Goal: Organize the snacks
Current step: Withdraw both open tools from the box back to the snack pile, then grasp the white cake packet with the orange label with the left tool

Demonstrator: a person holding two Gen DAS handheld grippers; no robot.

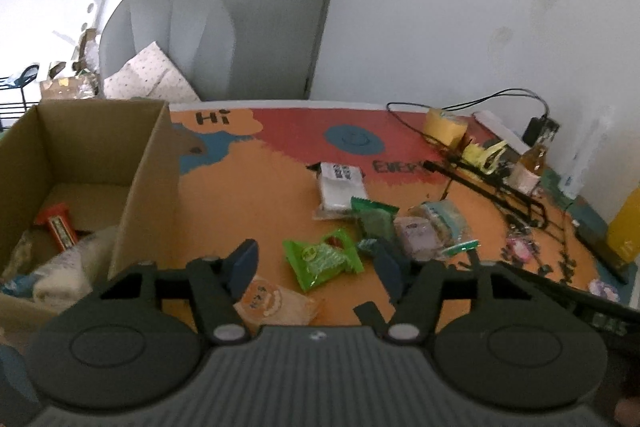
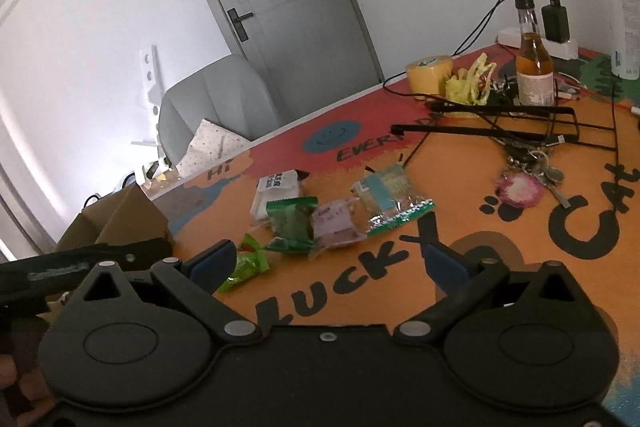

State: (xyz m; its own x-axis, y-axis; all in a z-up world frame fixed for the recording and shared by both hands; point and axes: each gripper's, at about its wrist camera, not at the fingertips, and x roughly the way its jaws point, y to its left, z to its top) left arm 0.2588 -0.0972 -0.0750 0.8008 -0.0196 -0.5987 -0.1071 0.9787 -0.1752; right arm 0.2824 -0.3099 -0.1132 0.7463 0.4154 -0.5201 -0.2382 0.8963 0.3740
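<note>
You've got an orange table mat [image 1: 248, 211] w/ a red band at the far side, a blue smiley & black lettering. Bright green packet [image 1: 320, 259] sits on it; dark green packet [image 1: 374, 217] w/ a paler purple packet [image 1: 416, 233] beside. White packet [image 1: 340, 183] has black print. Clear packet [image 2: 390, 197] shows a pale blue panel & green-edged seam. Orange-and-cream packet [image 1: 276, 303] nearest you. Brown cardboard box [image 1: 144, 163], red bar [image 1: 58, 227] inside. Yellow tape roll [image 2: 428, 73]; amber bottle [image 2: 534, 63], white label, black cap. Pink keyring charm [image 2: 520, 189]. Both grippers black w/ blue pads [image 2: 446, 263].

Left hand-held gripper [image 1: 316, 263] ribbed grey body, black linkages, blue fingertip pads [image 1: 245, 259], silver screws
</note>
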